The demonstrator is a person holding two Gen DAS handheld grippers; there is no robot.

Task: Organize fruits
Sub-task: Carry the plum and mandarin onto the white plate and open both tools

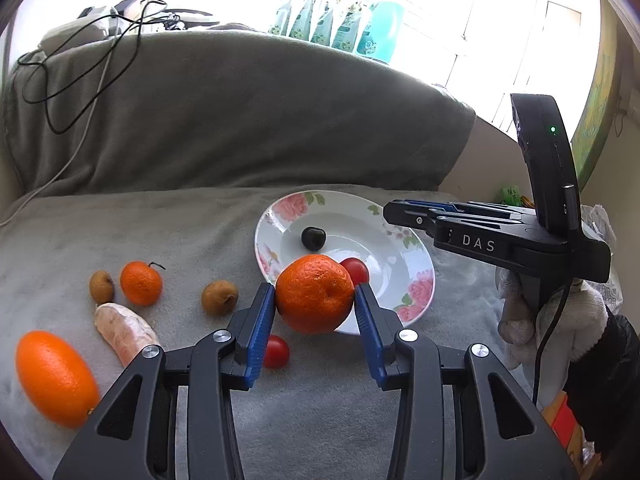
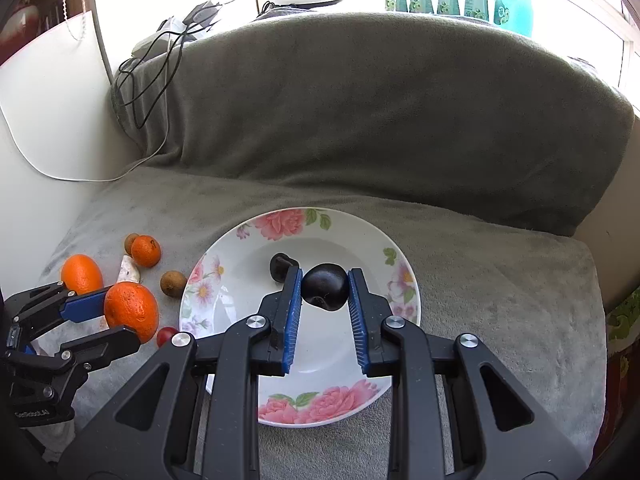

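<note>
My left gripper (image 1: 315, 288) is shut on a round orange (image 1: 315, 293), held just above the near rim of a white flowered plate (image 1: 404, 258). The right wrist view shows that same left gripper (image 2: 108, 314) and orange (image 2: 132, 316) left of the plate (image 2: 224, 256). My right gripper (image 2: 326, 272) is shut on a dark round fruit (image 2: 324, 286) over the plate's middle. Another dark fruit (image 2: 282, 266) lies in the plate (image 1: 313, 238). A red tomato (image 1: 355, 271) shows behind the orange, over the plate. The right gripper (image 1: 386, 214), in a gloved hand (image 1: 576, 320), reaches in from the right.
On the grey blanket (image 1: 120, 232) left of the plate lie a small mandarin (image 1: 141, 283), two brown fruits (image 1: 101, 286) (image 1: 219, 297), a pale long piece (image 1: 126, 332), an oval orange (image 1: 56, 378) and a red tomato (image 1: 276, 351). A sofa backrest (image 1: 240, 112) with cables rises behind.
</note>
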